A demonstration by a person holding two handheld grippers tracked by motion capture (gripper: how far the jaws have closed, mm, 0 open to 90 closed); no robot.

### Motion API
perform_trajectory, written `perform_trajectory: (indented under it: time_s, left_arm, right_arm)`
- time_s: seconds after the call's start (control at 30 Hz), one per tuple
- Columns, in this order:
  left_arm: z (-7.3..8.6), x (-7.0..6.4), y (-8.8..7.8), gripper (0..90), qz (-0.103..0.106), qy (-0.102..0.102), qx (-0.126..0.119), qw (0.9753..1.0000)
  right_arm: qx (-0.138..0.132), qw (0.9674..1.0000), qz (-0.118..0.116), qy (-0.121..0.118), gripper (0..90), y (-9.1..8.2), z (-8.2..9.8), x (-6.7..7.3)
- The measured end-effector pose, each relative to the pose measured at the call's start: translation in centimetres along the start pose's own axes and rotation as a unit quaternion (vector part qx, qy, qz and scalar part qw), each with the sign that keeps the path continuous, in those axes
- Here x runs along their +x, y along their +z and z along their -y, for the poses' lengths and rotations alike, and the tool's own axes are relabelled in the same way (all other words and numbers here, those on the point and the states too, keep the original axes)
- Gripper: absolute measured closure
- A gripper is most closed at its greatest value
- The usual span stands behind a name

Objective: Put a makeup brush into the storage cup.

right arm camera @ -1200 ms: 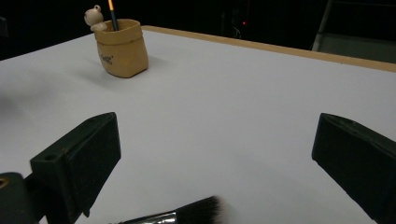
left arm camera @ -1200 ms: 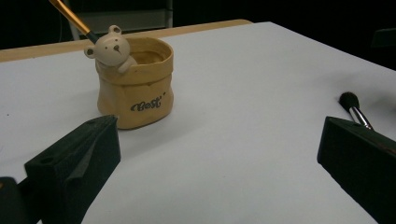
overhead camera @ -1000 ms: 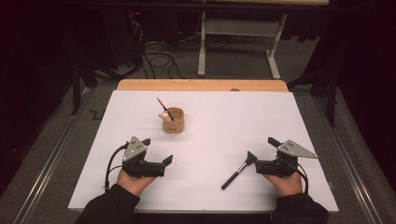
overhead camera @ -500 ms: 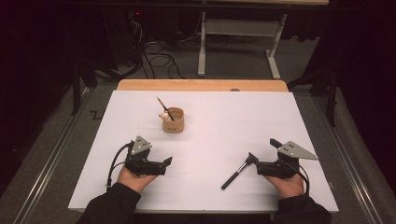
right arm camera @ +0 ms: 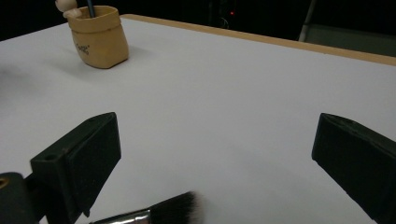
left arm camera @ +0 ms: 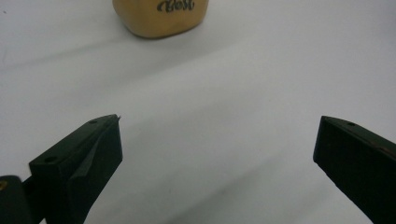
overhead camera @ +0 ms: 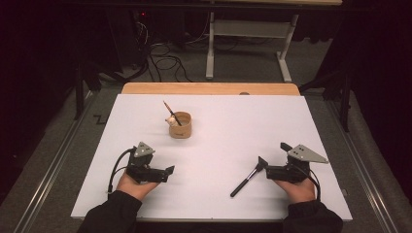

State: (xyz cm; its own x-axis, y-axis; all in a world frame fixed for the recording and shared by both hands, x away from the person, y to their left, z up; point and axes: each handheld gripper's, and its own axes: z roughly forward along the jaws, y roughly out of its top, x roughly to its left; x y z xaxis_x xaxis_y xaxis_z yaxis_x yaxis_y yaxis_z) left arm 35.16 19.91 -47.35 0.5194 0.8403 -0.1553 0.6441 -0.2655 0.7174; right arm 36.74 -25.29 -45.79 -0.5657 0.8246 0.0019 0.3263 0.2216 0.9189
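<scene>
White and bare, the surface (overhead camera: pixel 214 131) carried a small tan cup (overhead camera: pixel 180 125) toward its far side, with a thin brush (overhead camera: pixel 171 112) leaning out of it. Nearer the person than the cup and off to its right, a black makeup brush (overhead camera: pixel 248 178) lay flat, its bristled head just beside the tips of the right hand-held gripper (overhead camera: pixel 263 165), whose jaws stood wide apart and held nothing; in the right gripper view the bristles (right arm camera: pixel 180 208) lay on the surface low between the jaws, nearer the left one. The left hand-held gripper (overhead camera: pixel 169 170) rested nearer the person than the cup, a little to its left, jaws likewise spread wide and empty, pointing toward the cup (left arm camera: pixel 160 16).
</scene>
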Motion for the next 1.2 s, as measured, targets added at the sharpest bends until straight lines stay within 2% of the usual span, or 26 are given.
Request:
perform_trajectory:
  time_s: [0.1,0.13,0.3,0.47,0.57,0.63,0.83,1.0,1.07,1.17,1.2]
  left_arm:
    - [0.0,-0.3,0.0,2.7,0.009,0.002,0.011,0.9999]
    - [-0.1,-0.6,0.0,2.7,0.012,0.010,0.026,0.9995]
    - [-0.3,-1.1,-0.2,2.8,0.011,0.021,0.044,0.9988]
    - [-0.5,-1.3,-0.3,3.2,0.009,0.027,0.049,0.9984]
    - [-0.6,-1.3,-0.2,3.9,0.007,0.034,0.053,0.9980]
    - [-0.7,-1.2,-0.1,4.3,0.010,0.032,0.054,0.9980]
    - [-0.9,-1.1,0.1,5.1,0.008,0.037,0.062,0.9974]
    - [-1.8,-1.0,-0.1,6.4,0.011,0.042,0.077,0.9961]
    - [-2.1,-1.2,-0.1,9.3,0.012,0.055,0.095,0.9938]
    - [-2.4,-1.2,-0.1,11.6,0.021,0.053,0.105,0.9929]
    - [-2.7,-1.3,-0.1,12.0,0.024,0.055,0.115,0.9916]
  right_arm:
    - [0.001,1.0000,0.002,0.002,1.9,-0.1,0.0,0.0]
    - [0.001,1.0000,0.004,0.000,1.9,-0.3,0.0,0.0]
    - [0.001,1.0000,0.007,-0.005,1.8,-0.9,0.1,0.2]
    - [-0.001,0.9999,0.009,-0.010,1.9,-1.5,0.2,0.2]
    - [-0.005,0.9998,0.013,-0.010,1.9,-1.9,0.2,-0.3]
    - [-0.006,0.9998,0.015,-0.008,1.9,-1.9,0.2,-0.5]
    - [-0.007,0.9999,0.015,-0.002,1.9,-2.2,0.3,-0.5]
    - [-0.011,0.9999,0.007,0.004,2.1,-1.9,0.4,-0.7]
    - [-0.008,1.0000,0.004,-0.001,2.0,-1.7,0.3,-0.7]
    - [-0.007,1.0000,0.002,-0.006,2.1,-1.8,0.3,-0.5]
    - [-0.011,0.9999,0.003,-0.008,2.1,-2.0,0.1,-0.4]
